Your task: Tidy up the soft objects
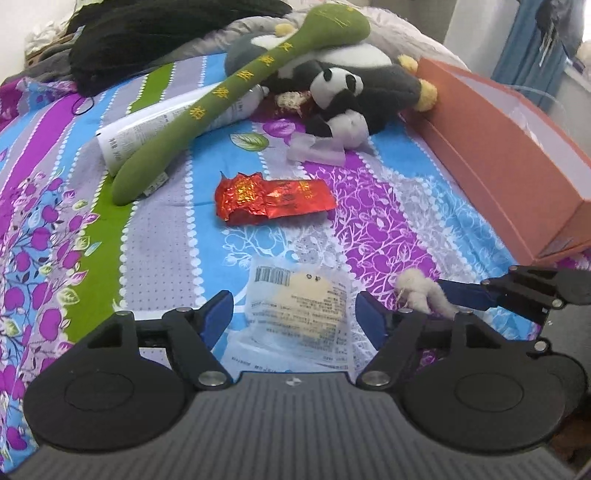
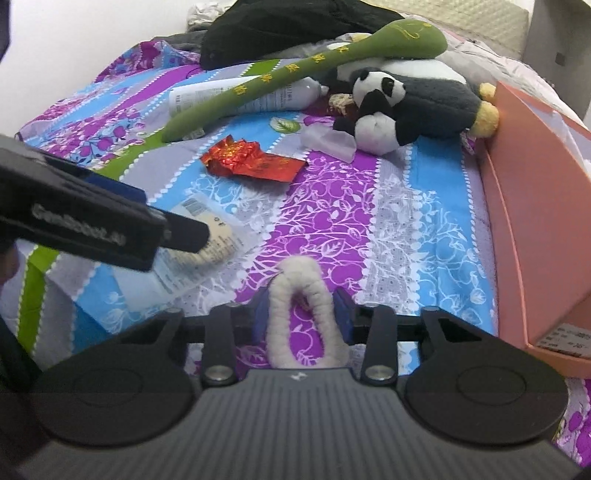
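L gripper (image 1: 293, 314): jaws wide apart, nothing clamped. A clear plastic packet (image 1: 299, 306) w/ barcode label lies flat on the bed sheet (image 1: 388, 229) between and just under the jaws; pads not pressing on it.

R gripper (image 2: 303, 314): jaws drawn in on a white fluffy loop (image 2: 301, 295), one pad on each side of it. Loop arches fwd past the jaw tips, its closed end ahead of them, open middle showing the purple sheet beneath. From the L wrist view the same fluffy piece (image 1: 421, 291) sits at the R gripper's tips, just right of the L jaws.

Ahead of both jaw sets, well apart: crumpled red foil packet (image 1: 273, 199), then a small clear wrapper (image 1: 317, 147). Farther ahead: panda plush (image 1: 340, 99) leaning on a larger grey-white plush (image 1: 384, 77); long green plush stick (image 1: 229, 99) w/ yellow characters lying across a white tube (image 1: 155, 125) and onto the grey plush. Black garment (image 1: 147, 33) at far left-ahead. Orange box (image 1: 509, 147) along the right side, beside the R jaws, near the grey plush's yellow foot.
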Demonstrator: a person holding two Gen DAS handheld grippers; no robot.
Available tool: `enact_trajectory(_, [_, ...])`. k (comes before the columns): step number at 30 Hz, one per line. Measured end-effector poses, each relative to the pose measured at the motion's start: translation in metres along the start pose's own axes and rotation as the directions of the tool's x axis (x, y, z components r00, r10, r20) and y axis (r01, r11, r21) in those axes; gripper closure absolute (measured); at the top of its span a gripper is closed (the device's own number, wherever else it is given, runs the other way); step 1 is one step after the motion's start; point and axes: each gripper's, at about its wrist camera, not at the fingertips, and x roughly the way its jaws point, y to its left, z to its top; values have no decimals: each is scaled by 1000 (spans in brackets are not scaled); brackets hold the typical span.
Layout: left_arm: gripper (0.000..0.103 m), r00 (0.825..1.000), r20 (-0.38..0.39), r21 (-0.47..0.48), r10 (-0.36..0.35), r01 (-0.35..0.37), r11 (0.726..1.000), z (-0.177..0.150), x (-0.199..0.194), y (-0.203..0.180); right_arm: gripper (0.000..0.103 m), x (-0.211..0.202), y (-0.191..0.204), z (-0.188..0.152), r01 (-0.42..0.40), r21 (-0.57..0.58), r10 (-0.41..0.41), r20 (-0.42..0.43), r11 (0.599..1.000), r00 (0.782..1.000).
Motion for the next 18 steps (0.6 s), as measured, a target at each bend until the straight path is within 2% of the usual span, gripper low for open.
enact_trajectory(2, [26, 1000, -5, 11, 4, -4, 1000, -1, 4, -2, 83, -1, -2, 1, -1, 3, 1, -1, 1000, 1000])
enact_trajectory(11, [28, 999, -15, 94, 28, -27, 995, -5, 19, -12, 85, -8, -19, 2, 18, 79, -19, 13, 997, 1000])
enact_trajectory(14, [35, 999, -10, 131, 38, -36, 991, -7, 24, -17, 85, -3, -23, -1, 19, 93, -19, -2, 996, 1000])
enact_trajectory(18, [50, 999, 1, 150, 37, -36, 988, -7, 26, -21, 85, -1, -24, -4, 13, 93, -13, 3, 996, 1000])
